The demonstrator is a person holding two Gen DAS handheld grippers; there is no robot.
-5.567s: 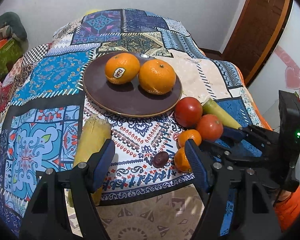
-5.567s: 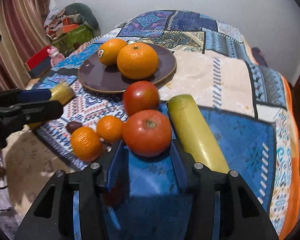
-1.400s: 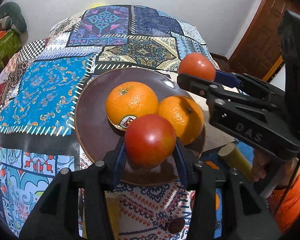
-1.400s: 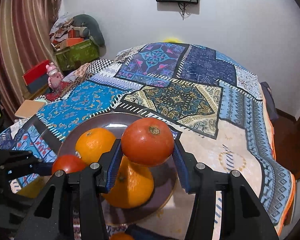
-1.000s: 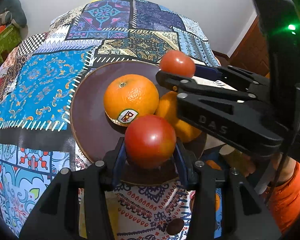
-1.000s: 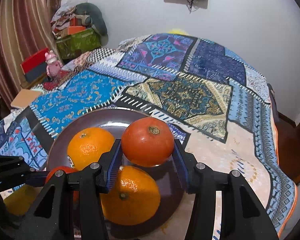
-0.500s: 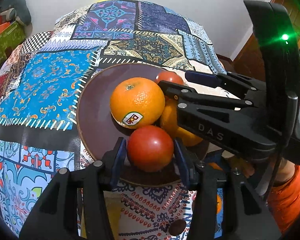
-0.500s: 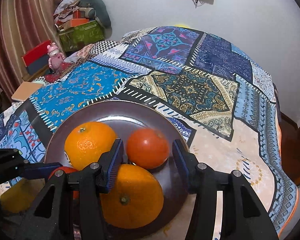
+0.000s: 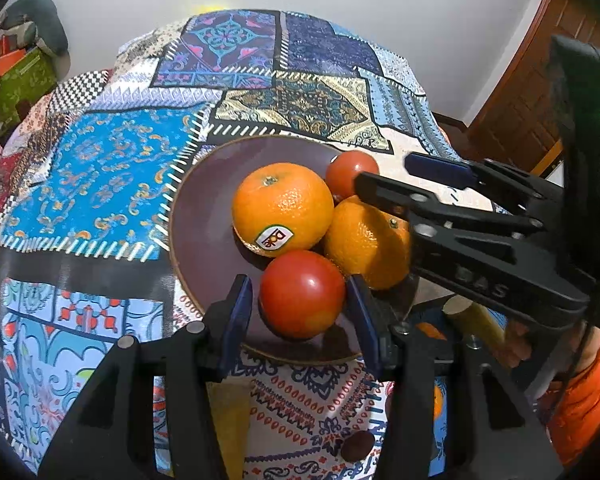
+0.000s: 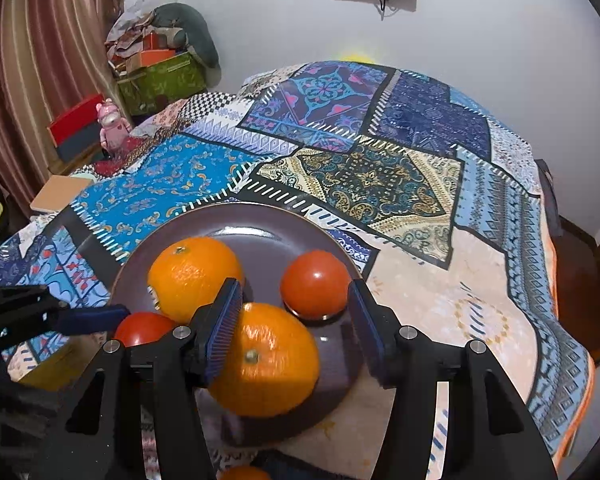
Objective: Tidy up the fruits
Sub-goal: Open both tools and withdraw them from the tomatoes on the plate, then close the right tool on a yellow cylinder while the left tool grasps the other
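A brown plate (image 9: 196,216) on the patchwork cloth holds two big oranges (image 9: 282,208) (image 9: 364,240) and two tomatoes. The near tomato (image 9: 302,294) rests at the plate's front edge between the pads of my left gripper (image 9: 298,300), which is open with a thin gap on the left side. The far tomato (image 10: 315,284) sits on the plate just beyond my right gripper (image 10: 294,300). Its jaws are opening, and both pads stand clear of the fruit. In the left wrist view the right gripper (image 9: 396,176) reaches in from the right above the second orange.
On the cloth in front of the plate lie a yellow corn cob (image 9: 228,412), a dark plum (image 9: 358,446), small oranges (image 9: 430,330) and a yellow-green stalk (image 9: 476,320). A person's orange sleeve (image 9: 580,392) is at the right. Boxes (image 10: 160,76) stand beyond the table.
Both tomatoes, carried over from the cloth, have come down onto the plate. Each gripper's jaws have widened off its tomato. The right gripper drew back slightly.
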